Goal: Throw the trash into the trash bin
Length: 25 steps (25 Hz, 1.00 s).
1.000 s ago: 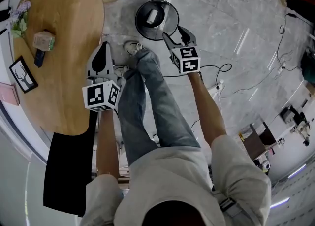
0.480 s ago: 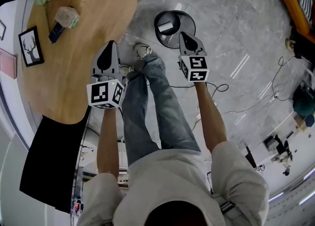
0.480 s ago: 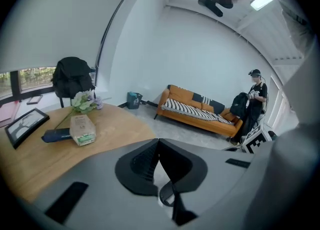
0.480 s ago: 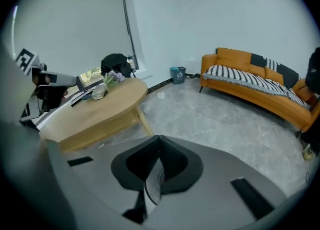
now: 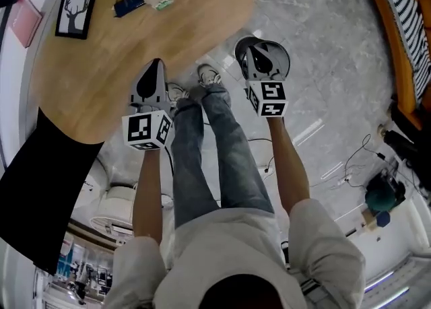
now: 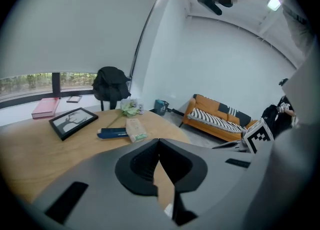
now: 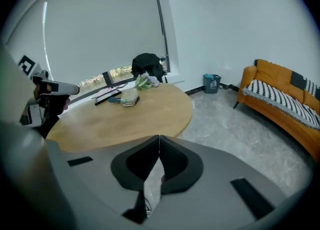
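While arms stretch forward, left tool (image 5: 155,65), right tool (image 5: 256,50) closed, angled downward.

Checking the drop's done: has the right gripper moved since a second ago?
Yes. The right gripper, earlier beside the trash bin at its near rim, now lies across it in the head view.

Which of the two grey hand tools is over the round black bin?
The right gripper: its shut jaws show above the bin on the floor, while the left gripper hangs over the wooden table's edge.
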{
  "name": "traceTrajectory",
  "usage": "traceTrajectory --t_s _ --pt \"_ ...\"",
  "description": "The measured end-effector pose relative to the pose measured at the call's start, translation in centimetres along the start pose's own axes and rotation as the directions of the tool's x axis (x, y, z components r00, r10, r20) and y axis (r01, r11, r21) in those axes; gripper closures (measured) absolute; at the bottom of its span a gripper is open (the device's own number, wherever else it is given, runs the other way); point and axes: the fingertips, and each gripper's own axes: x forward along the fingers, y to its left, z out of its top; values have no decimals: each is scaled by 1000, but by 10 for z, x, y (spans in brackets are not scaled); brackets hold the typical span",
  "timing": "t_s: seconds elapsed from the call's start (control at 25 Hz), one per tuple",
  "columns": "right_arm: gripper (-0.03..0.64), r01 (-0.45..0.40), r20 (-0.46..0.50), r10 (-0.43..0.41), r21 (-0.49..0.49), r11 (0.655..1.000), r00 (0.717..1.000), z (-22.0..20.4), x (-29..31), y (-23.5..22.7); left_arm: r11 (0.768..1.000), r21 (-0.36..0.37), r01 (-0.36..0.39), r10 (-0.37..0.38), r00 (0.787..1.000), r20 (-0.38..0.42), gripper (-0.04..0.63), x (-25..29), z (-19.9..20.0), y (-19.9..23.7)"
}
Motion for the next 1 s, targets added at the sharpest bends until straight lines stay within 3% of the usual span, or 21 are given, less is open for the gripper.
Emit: traceTrajectory --t_s 0.44,0.8,0.84,0.92,1.0 --pt "586 -172 -21 171 -147 974 985 52 64 98 978 -109 -178 183 982 37 577 -46 -2 90" --pt "584 -242 -48 238 -192 951 970 72 99 143 957 -172 -235 245 969 43 577 -62 -6 122" --pt "561 -247 -47 242 -182 952 969 74 103 147 956 -174 -235 246 969 40 577 -62 -7 124" --pt "409 -249 -43 245 -160 955 969 78 115 152 955 -180 -236 246 969 38 577 -63 -8 129" --pt "320 -238 -41 234 -141 961 971 82 129 154 954 -184 -235 246 969 36 577 -62 -8 132"
